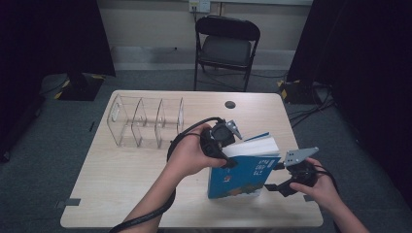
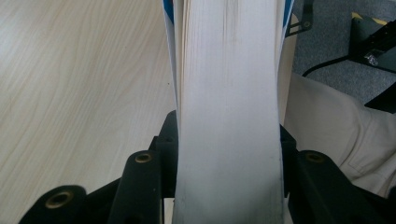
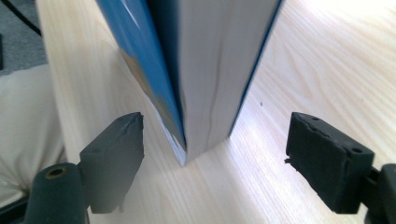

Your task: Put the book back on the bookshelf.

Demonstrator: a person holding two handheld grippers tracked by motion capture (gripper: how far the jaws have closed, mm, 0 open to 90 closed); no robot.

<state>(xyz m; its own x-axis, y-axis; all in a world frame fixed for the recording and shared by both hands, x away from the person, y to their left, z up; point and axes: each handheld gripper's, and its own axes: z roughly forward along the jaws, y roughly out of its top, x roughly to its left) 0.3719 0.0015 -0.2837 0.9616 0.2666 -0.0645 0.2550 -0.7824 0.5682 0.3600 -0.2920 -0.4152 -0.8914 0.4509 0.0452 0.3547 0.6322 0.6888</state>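
A thick book (image 1: 245,170) with a blue cover stands upright on its lower edge on the pale wooden surface (image 1: 121,179), toward the near right part of it, its white page block turned up and toward the far side. The left hand-held gripper (image 1: 228,155) comes at the book from above and from the left; in the left gripper view its two black jaws sit tight against both sides of the page block (image 2: 229,116), so it is clamped on the book's top edge. The right hand-held gripper (image 1: 277,177) sits low at the book's right side, just above the surface. In the right gripper view its jaws stand wide apart, one on each side of the book's lower corner (image 3: 205,93), with clear gaps between the pads (image 3: 327,158) and the covers, so it grips nothing. The blue front cover faces the person in the high view, with a pictured band along its bottom. Farther off, on the far left part of the surface, stands a clear plastic organizer (image 1: 145,121) with several upright dividers, well apart from the book. Near the far edge lies a small dark round spot (image 1: 230,104). Beyond the surface, a black folding chair (image 1: 226,46) stands on the grey carpet (image 1: 48,145).
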